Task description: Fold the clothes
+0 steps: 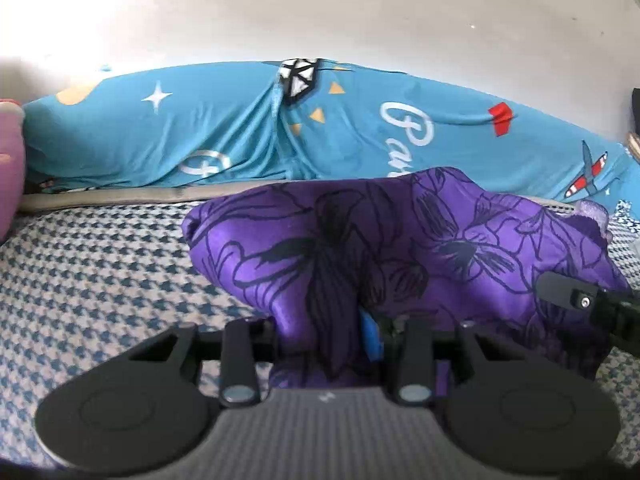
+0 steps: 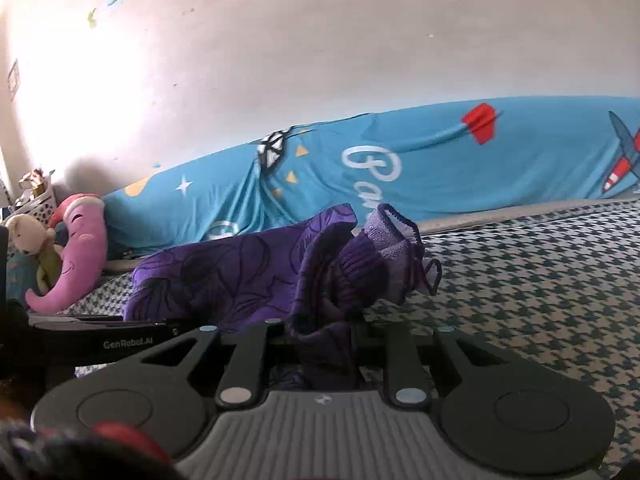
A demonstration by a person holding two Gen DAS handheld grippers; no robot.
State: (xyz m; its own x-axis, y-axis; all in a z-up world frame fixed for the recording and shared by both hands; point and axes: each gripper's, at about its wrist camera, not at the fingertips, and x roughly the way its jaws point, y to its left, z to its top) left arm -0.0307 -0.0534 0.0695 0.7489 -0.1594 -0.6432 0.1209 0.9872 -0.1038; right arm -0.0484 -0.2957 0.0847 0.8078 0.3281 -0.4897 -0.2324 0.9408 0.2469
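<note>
Houndstooth bedding [image 1: 92, 276] in blue and cream covers the mattress, with a plain pale wall [image 1: 320, 12] rising at the far side. Along the wall lies a long bolster shape under smooth turquoise fabric [image 1: 224, 128] printed with stars, script lettering and small planes. In the right wrist view, far left, a beige teddy [image 2: 28, 236] leans on a pink plush pillow [image 2: 80, 248] with a smiling face, beside a white basket [image 2: 38, 200].

Mid-scene, a glossy purple garment [image 1: 400, 240] with dark outlined flowers is bunched on the bed. Its right end shows a ribbed knit lining and a paler scalloped mesh trim [image 2: 390, 236].

The left gripper [image 1: 332, 340] is clamped on a gathered fold of the satin, a blue pad just visible against the cloth. The right gripper [image 2: 324, 344] is likewise pinched tight on a hanging fold at the garment's near right edge, fabric filling the gap between its fingers.
</note>
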